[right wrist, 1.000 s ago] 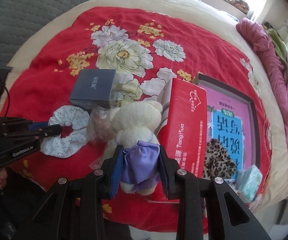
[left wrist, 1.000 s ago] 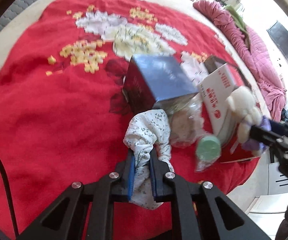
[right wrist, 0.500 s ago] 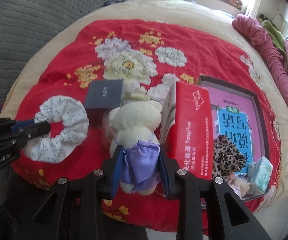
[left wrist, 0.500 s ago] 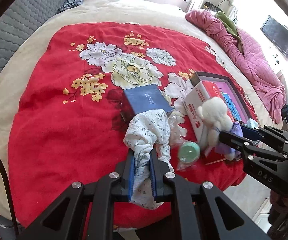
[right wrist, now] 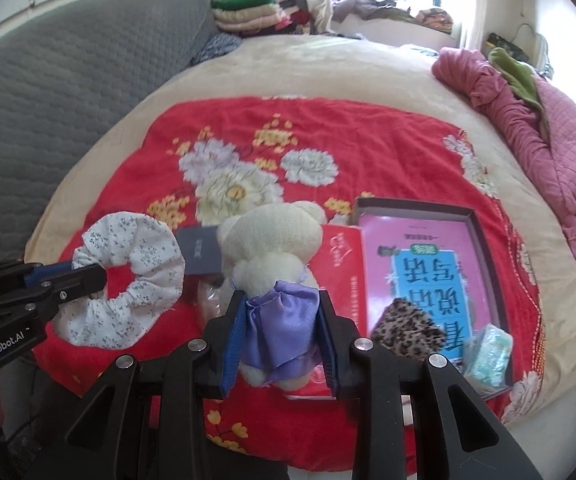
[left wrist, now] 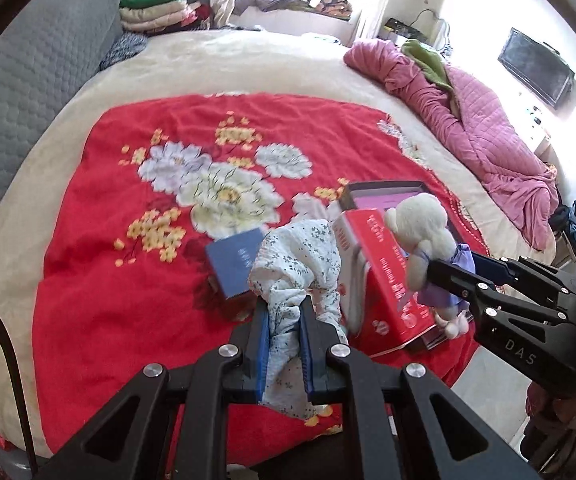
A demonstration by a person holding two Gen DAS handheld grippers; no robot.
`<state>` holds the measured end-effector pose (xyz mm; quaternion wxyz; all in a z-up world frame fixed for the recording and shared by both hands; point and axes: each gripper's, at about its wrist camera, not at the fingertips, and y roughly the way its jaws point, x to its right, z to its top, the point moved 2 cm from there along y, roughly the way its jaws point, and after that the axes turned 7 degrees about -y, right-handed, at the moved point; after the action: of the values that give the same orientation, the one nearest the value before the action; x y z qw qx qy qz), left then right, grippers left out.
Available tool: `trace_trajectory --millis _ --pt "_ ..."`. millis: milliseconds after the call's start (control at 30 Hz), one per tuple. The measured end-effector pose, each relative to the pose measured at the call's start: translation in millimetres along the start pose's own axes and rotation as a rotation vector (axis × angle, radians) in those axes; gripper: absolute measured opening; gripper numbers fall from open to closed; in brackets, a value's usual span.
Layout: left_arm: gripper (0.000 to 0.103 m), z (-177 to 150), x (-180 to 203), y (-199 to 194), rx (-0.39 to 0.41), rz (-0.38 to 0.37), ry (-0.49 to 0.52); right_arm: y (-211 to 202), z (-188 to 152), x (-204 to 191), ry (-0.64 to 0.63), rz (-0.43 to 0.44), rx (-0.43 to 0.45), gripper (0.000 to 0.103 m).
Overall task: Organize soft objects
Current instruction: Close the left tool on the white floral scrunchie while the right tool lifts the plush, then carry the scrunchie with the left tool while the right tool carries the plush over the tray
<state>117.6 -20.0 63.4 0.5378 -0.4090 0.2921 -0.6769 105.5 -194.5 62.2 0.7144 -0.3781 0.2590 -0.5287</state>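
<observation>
You are over a bed spread with a red floral blanket, a grey quilted headboard behind it and a pink quilt bunched along the far side. Your left gripper is clamped on the white floral scrunchie, which hangs clear above the blanket; it looks nearly weightless and limp, so a pinch through the gathered fabric band should hold, though the loop will swing. Your right gripper is closed on the cream teddy bear at its satin purple dress; plush squashes, and satin is likely slick, so grip the body beneath. Below sit stiff things: a red carton, a small blue box and an open tray holding a leopard-print soft piece.
</observation>
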Motion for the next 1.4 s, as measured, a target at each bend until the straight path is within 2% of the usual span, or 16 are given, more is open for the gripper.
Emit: trace_trajectory --millis 633,1133,1400 --pt "0.014 10 70 -17 0.053 -0.016 0.112 -61 -20 67 0.123 -0.073 0.088 0.034" --pt "0.014 10 133 -1 0.045 -0.093 0.209 -95 -51 146 0.257 -0.16 0.113 0.034" --pt "0.014 6 167 16 0.019 -0.138 0.25 -97 -61 168 0.295 -0.173 0.112 0.034"
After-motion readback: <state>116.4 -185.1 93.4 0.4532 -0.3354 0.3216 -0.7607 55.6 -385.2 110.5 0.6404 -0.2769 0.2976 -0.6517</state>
